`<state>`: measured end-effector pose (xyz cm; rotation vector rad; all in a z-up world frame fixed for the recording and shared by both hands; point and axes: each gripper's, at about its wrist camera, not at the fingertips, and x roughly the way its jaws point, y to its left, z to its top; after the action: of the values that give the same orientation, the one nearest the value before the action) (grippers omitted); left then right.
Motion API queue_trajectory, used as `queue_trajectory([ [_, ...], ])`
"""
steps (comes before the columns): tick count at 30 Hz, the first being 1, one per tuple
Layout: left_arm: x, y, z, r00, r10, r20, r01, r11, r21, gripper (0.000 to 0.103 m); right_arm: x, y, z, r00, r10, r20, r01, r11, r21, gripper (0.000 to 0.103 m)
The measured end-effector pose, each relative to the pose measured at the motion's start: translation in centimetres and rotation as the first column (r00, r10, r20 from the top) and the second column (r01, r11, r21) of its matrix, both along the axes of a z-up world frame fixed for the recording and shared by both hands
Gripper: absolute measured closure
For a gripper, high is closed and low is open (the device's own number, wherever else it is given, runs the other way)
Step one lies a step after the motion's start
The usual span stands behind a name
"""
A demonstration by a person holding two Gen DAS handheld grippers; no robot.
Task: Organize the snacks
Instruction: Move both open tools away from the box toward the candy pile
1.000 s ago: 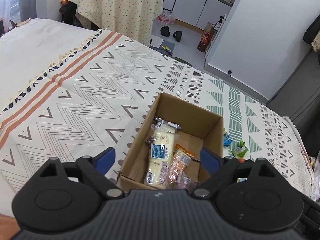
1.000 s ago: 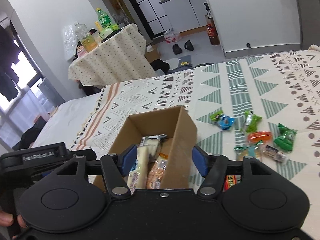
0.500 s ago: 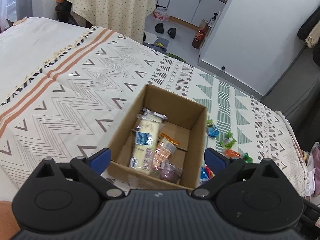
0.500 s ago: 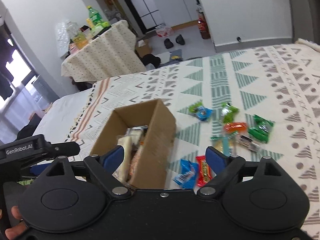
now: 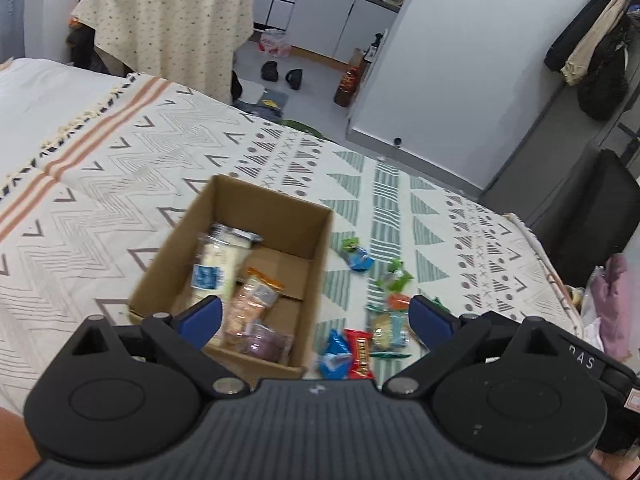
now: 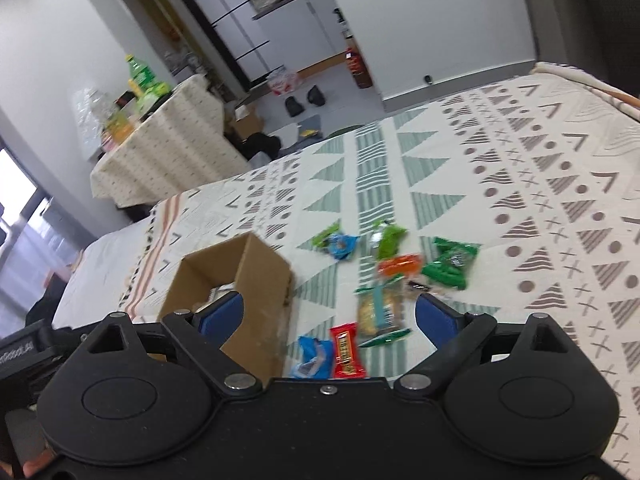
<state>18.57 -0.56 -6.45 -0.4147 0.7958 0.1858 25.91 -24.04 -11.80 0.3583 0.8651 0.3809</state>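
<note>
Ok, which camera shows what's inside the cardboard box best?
The left wrist view: it looks down into the cardboard box, showing the packets on its floor. The right wrist view shows mostly its outer wall.

Right tongs (image 6: 328, 316) spread wide, nothing between the blue pads (image 6: 430, 316); they sit above a patterned bedspread (image 6: 520, 184). Open cardboard box (image 6: 256, 280) at left, packets inside partly hidden. Loose snacks lie right of the box: red bar (image 6: 346, 352) touching blue packet (image 6: 314, 360), tan cracker pack (image 6: 380, 312), orange wrapper (image 6: 400, 266), green bags (image 6: 450, 264). Frame motion-blurred.
</note>
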Motion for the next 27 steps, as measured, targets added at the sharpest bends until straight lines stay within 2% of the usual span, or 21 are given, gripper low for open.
queue_trajectory([
  [7, 1.0, -2.7, -0.6, 1.0, -0.024, -0.008, 0.024, 0.999, 0.035, 0.004, 0.0, -1.8, 0.4, 1.0, -0.017, 0.016, 0.017, 0.999, 0.028, 0.01],
  [17, 1.8, -7.2, -2.4, 0.999, -0.05, -0.009, 0.05, 0.995, 0.084, 0.007, 0.6, -5.6, -0.8, 0.997, -0.078, -0.023, 0.079, 0.995, 0.058, 0.01],
  [27, 2.8, -10.1, -4.9, 0.998, -0.027, -0.065, 0.034, 0.993, 0.115, 0.024, 1.1, -8.3, -2.1, 0.995, -0.091, -0.048, 0.095, 0.99, 0.103, 0.011],
])
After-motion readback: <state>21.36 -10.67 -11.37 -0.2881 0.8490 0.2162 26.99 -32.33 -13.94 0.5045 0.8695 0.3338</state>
